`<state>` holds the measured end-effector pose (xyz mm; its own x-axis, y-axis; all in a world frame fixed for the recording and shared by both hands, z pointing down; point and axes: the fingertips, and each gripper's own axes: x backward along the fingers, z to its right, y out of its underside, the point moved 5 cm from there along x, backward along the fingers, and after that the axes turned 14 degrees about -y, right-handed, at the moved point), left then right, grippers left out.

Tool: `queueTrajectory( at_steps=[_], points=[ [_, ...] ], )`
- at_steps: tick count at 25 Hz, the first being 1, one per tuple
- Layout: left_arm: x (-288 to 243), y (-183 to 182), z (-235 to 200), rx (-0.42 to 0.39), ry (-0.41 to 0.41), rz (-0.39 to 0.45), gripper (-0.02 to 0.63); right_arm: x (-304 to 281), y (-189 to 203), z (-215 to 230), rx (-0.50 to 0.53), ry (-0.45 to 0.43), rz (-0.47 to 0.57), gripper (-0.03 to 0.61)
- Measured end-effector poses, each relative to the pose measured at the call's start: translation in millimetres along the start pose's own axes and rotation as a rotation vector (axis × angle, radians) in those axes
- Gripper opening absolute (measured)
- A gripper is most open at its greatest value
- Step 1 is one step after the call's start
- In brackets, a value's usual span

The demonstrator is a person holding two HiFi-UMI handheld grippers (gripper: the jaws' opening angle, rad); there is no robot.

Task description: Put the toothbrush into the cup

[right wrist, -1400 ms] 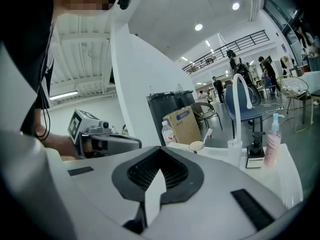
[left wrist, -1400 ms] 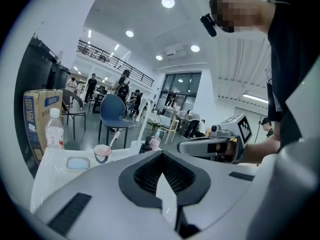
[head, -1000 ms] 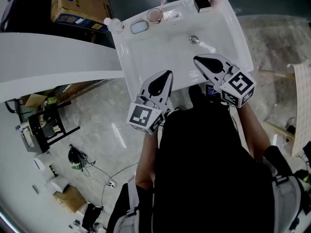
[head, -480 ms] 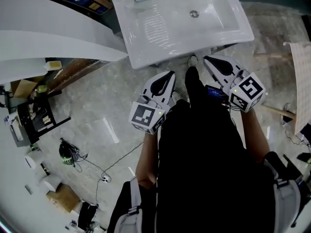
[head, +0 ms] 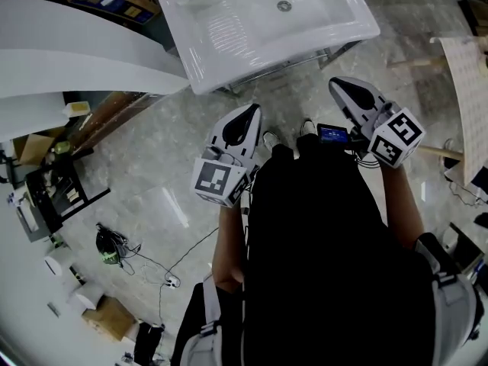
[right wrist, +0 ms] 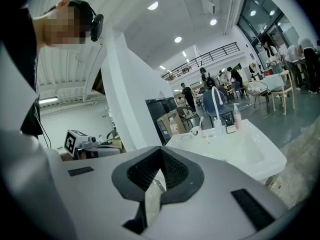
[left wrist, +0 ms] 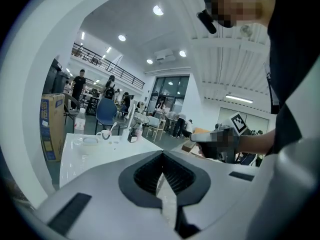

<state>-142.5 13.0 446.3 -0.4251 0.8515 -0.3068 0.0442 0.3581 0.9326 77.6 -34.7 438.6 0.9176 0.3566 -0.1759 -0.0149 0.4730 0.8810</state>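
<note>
A person stands on a pale, veined stone floor, a step back from a white washbasin, with a handheld gripper in each hand drawn in close to the body. The left gripper points at the basin's near edge. Its grey plastic jaws are pressed together, the black ribbed pads meet at the tip, and nothing is between them. The right gripper points toward the basin's near right corner and is likewise closed tight and empty. Both are well short of the basin, which reads as a resting posture rather than a reach. The basin is glossy white and rectangular with rounded corners, and has a shallow bowl with a ridged draining patch on its left side. At the basin's back left corner stands a small pale cup. The toothbrush, a thin light stick, rises at a slant from the cup's mouth. It appears to be standing inside the cup already, though it is too small to be certain. The head view cuts off that back edge, so only the two gripper views show the cup. A pump bottle stands along the basin's back edge toward its right side, and a brown cardboard box sits behind the basin's left end. Judging from the empty closed jaws and the brush leaning in the cup, the task looks finished or very nearly so.
</note>
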Motion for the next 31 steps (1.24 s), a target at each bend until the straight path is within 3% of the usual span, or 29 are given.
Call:
queueTrajectory(
  at_steps=[5, 8, 31],
  points=[
    [3, -10, 23, 0.01, 0.022, -0.011, 0.008, 10, -30, -17, 0.104, -0.034, -0.009, 0.014],
    [-4, -12, 39, -0.009, 0.03, -0.014, 0.008, 16, -28, -21, 0.147, -0.056, -0.038, 0.014],
    [-20, -16, 91, -0.034, 0.005, -0.01, 0.008, 51, -22, -5, 0.147, -0.118, -0.034, 0.014]
  ],
)
